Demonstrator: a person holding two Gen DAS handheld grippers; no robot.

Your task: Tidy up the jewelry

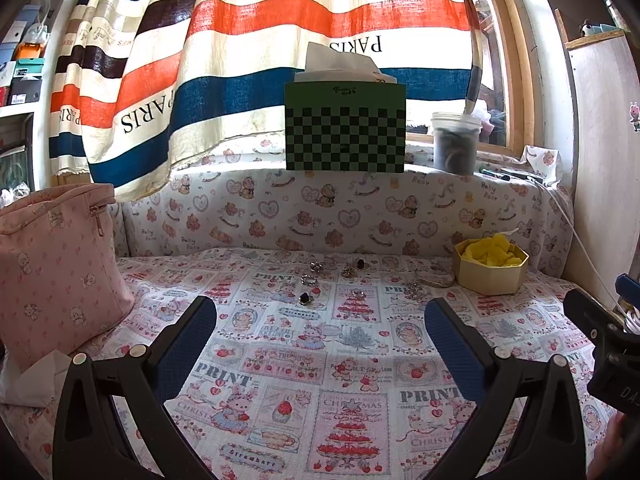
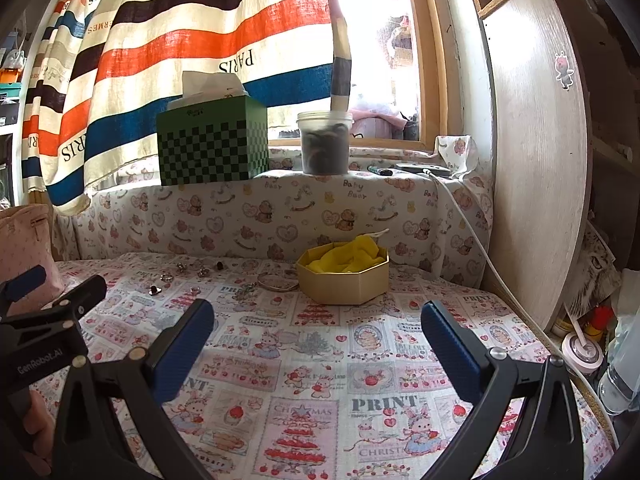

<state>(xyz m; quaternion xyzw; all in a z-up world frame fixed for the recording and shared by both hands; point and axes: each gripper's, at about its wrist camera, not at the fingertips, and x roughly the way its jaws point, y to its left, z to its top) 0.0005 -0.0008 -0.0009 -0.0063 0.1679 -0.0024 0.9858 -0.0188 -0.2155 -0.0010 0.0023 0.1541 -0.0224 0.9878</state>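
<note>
Several small rings and other jewelry pieces [image 1: 307, 298] lie scattered on the patterned cloth [image 1: 320, 360], far ahead of my left gripper [image 1: 320, 312], which is open and empty. A gold octagonal box [image 1: 490, 270] lined with yellow cloth sits at the right; a thin bangle [image 1: 436, 278] lies beside it. In the right wrist view the same box [image 2: 343, 278] stands ahead of my open, empty right gripper [image 2: 318, 316], with the bangle [image 2: 276, 282] and a chain cluster [image 2: 246, 292] to its left. The left gripper's body [image 2: 44, 316] shows at the left edge.
A pink zip bag [image 1: 56, 272] stands at the left. On the covered ledge behind are a green checkered tissue box [image 1: 346, 128] and a lidded plastic jar [image 1: 456, 142]. A white cable [image 2: 480, 252] runs down the right side beside a wooden panel [image 2: 536, 160].
</note>
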